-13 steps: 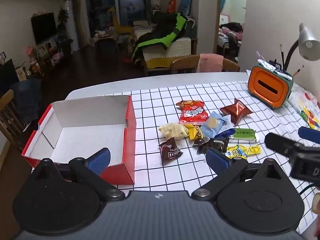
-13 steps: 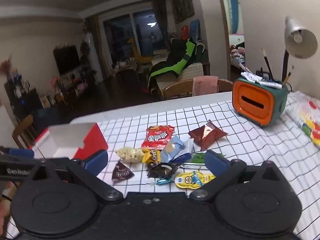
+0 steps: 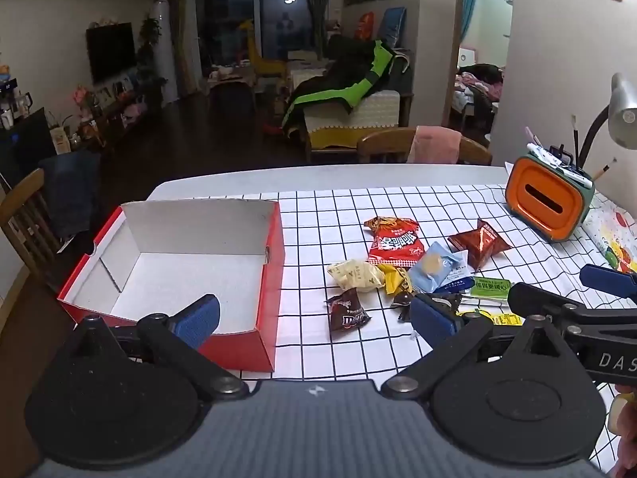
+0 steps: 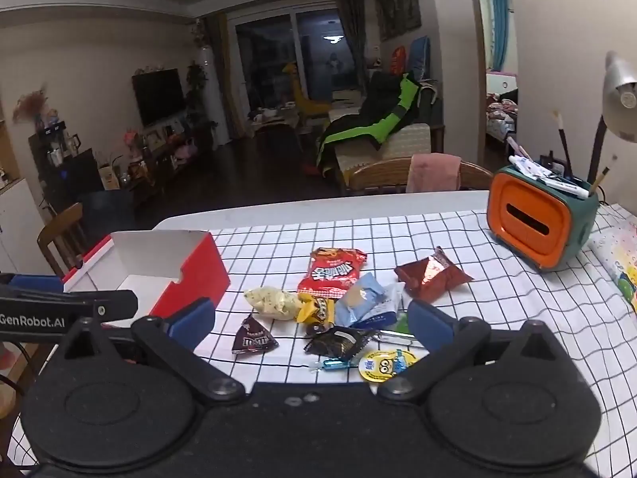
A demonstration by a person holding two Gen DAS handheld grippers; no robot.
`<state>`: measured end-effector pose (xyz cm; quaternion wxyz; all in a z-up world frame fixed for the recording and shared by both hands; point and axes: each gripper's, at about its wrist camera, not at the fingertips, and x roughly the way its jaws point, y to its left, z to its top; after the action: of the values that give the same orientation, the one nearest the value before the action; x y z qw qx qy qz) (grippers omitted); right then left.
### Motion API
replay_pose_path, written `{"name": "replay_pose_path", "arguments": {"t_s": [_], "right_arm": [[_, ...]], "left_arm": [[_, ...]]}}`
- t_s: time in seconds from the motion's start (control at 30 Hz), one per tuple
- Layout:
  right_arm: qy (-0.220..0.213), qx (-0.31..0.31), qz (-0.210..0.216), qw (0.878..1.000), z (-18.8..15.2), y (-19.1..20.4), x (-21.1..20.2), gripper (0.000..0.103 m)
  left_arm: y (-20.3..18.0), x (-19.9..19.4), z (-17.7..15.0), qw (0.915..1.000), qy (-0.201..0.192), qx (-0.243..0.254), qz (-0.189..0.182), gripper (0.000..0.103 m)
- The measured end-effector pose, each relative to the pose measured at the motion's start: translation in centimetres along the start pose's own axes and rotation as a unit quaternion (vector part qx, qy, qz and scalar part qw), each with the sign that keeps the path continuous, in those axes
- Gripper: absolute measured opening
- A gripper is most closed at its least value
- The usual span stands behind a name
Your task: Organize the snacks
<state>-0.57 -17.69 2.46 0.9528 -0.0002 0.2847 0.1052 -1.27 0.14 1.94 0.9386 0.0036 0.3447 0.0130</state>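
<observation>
An empty red box [image 3: 274, 271] with a white inside lies at the left of the checked cloth; its red corner [image 4: 191, 279] also shows in the right wrist view. Several snack packets lie in a heap to its right: a red bag [image 3: 394, 241], a pale yellow packet [image 3: 356, 275], a brown chocolate packet [image 3: 347, 310] and a dark red foil pouch [image 3: 479, 243]. My left gripper [image 3: 314, 318] hovers open before the box and the heap, holding nothing. My right gripper [image 4: 310, 320] stands open over the heap's near side, above a black packet [image 4: 338, 342] and a yellow round packet [image 4: 384, 364].
An orange and green pen holder [image 3: 547, 203] stands at the back right beside a desk lamp [image 3: 623, 119]. A colourful packet [image 4: 619, 255] lies at the right edge. Wooden chairs [image 3: 418, 149] stand behind the table and at its left [image 3: 24, 215].
Both views have shifted a little; the box and the snacks lie where they were. Both grippers stay wide open.
</observation>
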Motion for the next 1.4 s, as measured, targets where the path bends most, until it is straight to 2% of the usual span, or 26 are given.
{"name": "replay_pose_path", "arguments": {"t_s": [0.27,0.63,1.4], "right_arm": [[0.000,-0.004,-0.001,1.000,0.3,0.0,0.1,0.103],[0.023,-0.001,0.001,1.000,0.3,0.1,0.9,0.103],[0.022,-0.007,-0.003,1.000,0.2,0.8,0.7,0.103]], "left_arm": [[0.3,-0.1,0.2,1.0000,-0.003,-0.005,0.001,0.103],[0.5,0.3,0.1,0.9999,0.008,-0.005,-0.008,0.103],[0.5,0.3,0.0,0.9998,0.008,0.005,-0.020,0.102]]}}
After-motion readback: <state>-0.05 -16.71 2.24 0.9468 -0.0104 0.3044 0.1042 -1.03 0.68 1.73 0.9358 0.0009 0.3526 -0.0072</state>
